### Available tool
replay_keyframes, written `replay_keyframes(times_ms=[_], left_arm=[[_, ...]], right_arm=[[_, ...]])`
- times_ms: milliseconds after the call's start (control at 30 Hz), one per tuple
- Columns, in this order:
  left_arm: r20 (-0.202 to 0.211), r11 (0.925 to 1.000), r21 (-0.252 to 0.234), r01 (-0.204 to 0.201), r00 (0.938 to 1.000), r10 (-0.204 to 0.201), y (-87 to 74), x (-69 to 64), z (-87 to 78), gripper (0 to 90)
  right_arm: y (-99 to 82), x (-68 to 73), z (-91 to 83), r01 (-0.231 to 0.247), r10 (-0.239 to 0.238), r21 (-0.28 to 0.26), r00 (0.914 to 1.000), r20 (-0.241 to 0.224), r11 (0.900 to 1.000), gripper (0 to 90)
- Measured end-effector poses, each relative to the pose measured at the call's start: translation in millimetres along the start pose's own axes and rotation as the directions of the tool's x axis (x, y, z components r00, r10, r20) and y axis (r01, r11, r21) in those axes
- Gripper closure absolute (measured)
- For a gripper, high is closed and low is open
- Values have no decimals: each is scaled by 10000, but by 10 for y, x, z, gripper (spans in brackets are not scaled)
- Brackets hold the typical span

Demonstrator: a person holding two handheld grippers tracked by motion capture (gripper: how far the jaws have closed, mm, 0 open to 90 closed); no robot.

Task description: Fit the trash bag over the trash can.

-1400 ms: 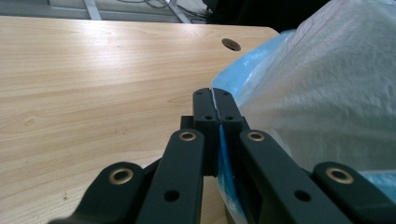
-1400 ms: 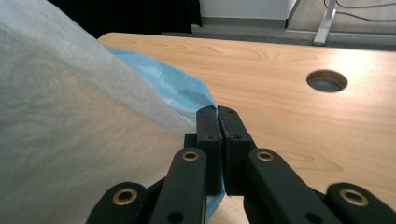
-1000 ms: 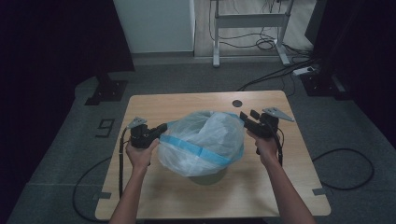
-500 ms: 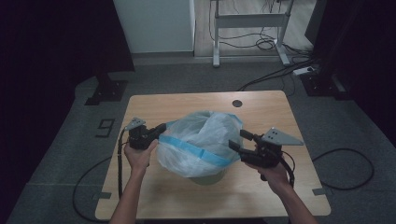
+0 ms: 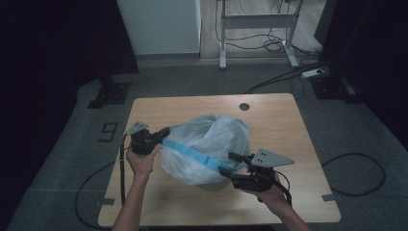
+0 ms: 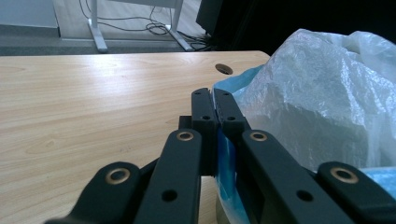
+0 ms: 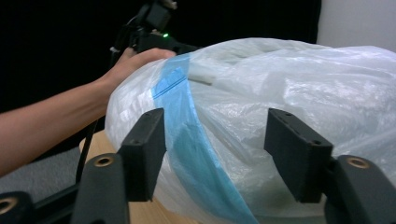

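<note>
High view: a clear plastic bag (image 5: 207,147) with a blue band (image 5: 192,153) sits mid-tabletop (image 5: 288,120). Left claw (image 5: 165,132) is clenched on the bag's blue edge. Right claw (image 5: 229,162), jaws spread and just closing slightly, flanks the bag's near side without pressing it.
</note>
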State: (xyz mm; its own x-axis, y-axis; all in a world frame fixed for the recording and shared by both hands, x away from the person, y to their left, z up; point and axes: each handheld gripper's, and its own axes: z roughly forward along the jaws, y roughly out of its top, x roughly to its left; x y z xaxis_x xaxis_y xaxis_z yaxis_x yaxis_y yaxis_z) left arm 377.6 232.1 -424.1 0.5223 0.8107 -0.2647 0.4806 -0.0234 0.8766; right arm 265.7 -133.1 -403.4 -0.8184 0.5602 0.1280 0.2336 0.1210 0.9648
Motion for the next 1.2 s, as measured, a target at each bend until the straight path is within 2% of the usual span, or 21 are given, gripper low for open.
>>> replay_keyframes(times_ms=[33, 67, 233, 400, 433, 667, 733, 867, 1000, 1200], left_arm=[[-1, 10000, 7, -2, 10000, 2, -5, -1, -1, 886], [5, 10000, 12, 4, 10000, -4, -8, -1, -3, 886], [-9, 10000, -9, 33, 10000, -33, -14, 7, -30, 886], [-27, 10000, -23, 24, 10000, -24, -10, -1, -43, 886], [-20, 10000, -15, 26, 10000, -26, -8, -6, -43, 886], [-37, 10000, -21, 38, 10000, -38, -10, -23, -39, 886], [-37, 10000, -28, 55, 10000, -56, -11, -18, -42, 886], [-49, 9999, -67, 75, 10000, -75, -8, -11, -60, 886], [-46, 9999, -90, 123, 9999, -123, -13, -10, -70, 885], [-9, 9999, -100, 96, 10000, -96, -21, -24, -77, 885]], right_arm=[[-5, 73, 12, 586, -587, 25, 9980, 214, 9983, 414], [-5, 107, 9, 810, -810, 0, 9964, 267, 9967, 429], [-32, 255, -28, 1448, -1442, -84, 9883, 497, 9894, 457], [-28, 291, -80, 1408, -1384, -377, 9885, 603, 9893, 429], [-22, 305, -82, 1401, -1382, -400, 9893, 473, 9893, 419], [-53, 348, -4, 1387, -1381, -206, 9900, 291, 9901, 400], [-65, 355, 12, 1541, -1535, -118, 9873, 405, 9880, 399], [-20, 323, -58, 1334, -1304, -460, 9895, 626, 9900, 393], [48, 392, -88, 1322, -1310, -563, 9911, 255, 9896, 390], [40, 428, 46, 1272, -1271, -298, 9919, 51, 9914, 393]])
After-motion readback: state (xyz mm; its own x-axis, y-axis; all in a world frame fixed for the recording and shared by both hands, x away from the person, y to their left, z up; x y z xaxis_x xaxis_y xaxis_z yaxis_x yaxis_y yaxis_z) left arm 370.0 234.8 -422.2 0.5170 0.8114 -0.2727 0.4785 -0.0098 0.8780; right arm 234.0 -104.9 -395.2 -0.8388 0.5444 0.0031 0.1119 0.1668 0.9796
